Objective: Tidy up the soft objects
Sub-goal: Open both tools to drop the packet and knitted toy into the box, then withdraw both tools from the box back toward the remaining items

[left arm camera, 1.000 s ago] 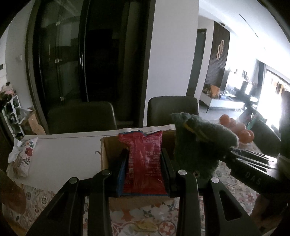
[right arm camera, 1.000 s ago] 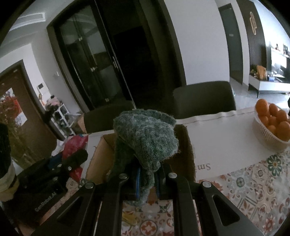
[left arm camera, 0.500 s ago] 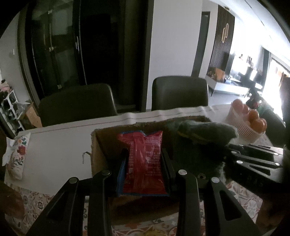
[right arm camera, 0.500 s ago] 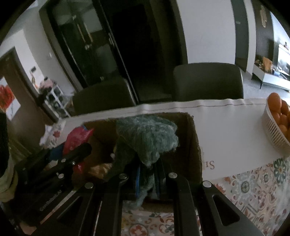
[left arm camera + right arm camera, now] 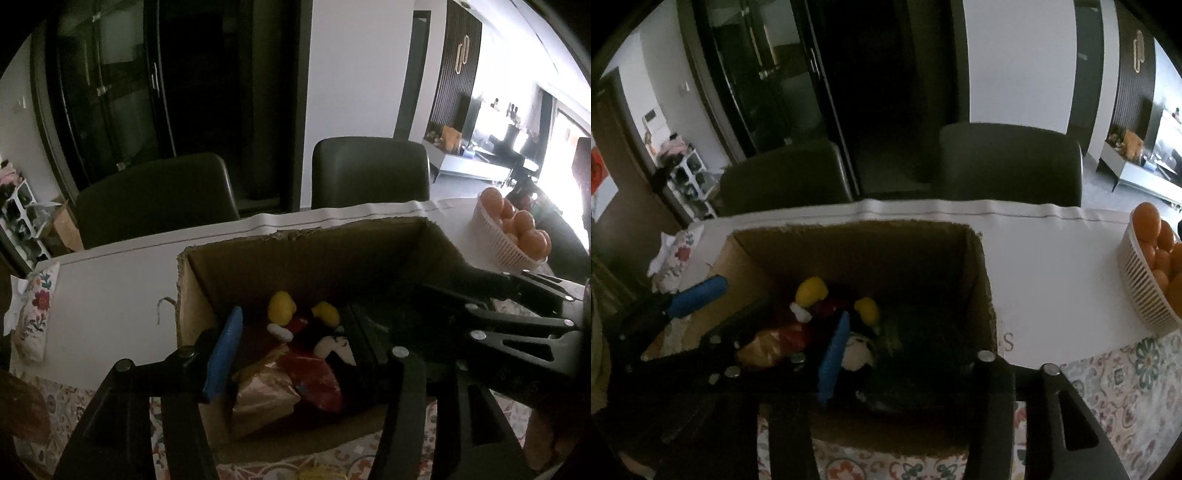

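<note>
Both grippers hang side by side over the open box (image 5: 369, 236), pointing steeply down into it, the left gripper (image 5: 295, 354) at the box's 9 o'clock half and the right gripper (image 5: 908, 354) at its 3 o'clock half. The left gripper's jaws have just been opening and now stand part-way apart with nothing pressed between them; the red packet (image 5: 314, 376) lies loose directly beneath, on the pile at the box bottom, its long axis running roughly from 12 to 6 o'clock in the left wrist view. The right gripper's jaws have likewise just been opening and grip nothing; the dark green knit (image 5: 916, 339) lies below them against the box's 3 o'clock wall, too dark to give its lie. Between the two drops sit yellow-tipped toys (image 5: 812, 290) and a white piece (image 5: 857, 354). Each gripper is nearer its own released item. The box stands on the counter (image 5: 1052, 266), with a basket of oranges (image 5: 1148, 291) well apart at 3 o'clock. Judged from this, the next move is a straight lift clear of the box walls.
</note>
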Demonstrator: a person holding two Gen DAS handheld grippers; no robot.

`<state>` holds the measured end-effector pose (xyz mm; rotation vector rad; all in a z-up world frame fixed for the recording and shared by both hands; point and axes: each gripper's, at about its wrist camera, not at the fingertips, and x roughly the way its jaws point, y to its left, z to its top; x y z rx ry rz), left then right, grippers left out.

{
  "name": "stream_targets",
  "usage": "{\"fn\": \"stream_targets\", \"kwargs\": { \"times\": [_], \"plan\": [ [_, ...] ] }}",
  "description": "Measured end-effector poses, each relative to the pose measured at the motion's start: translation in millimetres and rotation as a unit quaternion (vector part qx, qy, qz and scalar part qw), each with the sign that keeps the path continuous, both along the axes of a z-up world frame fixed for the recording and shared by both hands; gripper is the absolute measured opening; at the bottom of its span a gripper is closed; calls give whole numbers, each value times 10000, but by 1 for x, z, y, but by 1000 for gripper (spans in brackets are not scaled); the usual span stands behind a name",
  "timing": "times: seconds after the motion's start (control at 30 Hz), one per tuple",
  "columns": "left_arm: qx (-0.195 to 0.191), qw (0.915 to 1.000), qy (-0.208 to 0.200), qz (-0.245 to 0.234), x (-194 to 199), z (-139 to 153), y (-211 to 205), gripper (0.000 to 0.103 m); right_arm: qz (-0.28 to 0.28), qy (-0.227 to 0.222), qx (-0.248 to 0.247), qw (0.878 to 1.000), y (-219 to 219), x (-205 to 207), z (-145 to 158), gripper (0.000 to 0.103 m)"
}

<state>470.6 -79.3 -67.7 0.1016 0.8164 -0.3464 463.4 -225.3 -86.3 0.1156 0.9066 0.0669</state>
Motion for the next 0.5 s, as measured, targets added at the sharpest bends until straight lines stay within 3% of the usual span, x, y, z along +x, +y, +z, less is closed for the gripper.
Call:
{"fn": "stream_targets", "kwargs": {
  "times": [0.3,0.5],
  "plan": [
    [268,9992,-258,141,-29,23,8,63,-324,-360,-112,9988,-5,-28,25,57],
    [279,9983,-441,264,-55,37,18,68,-461,-645,-340,9963,-2,-54,41,68]
  ]
}}
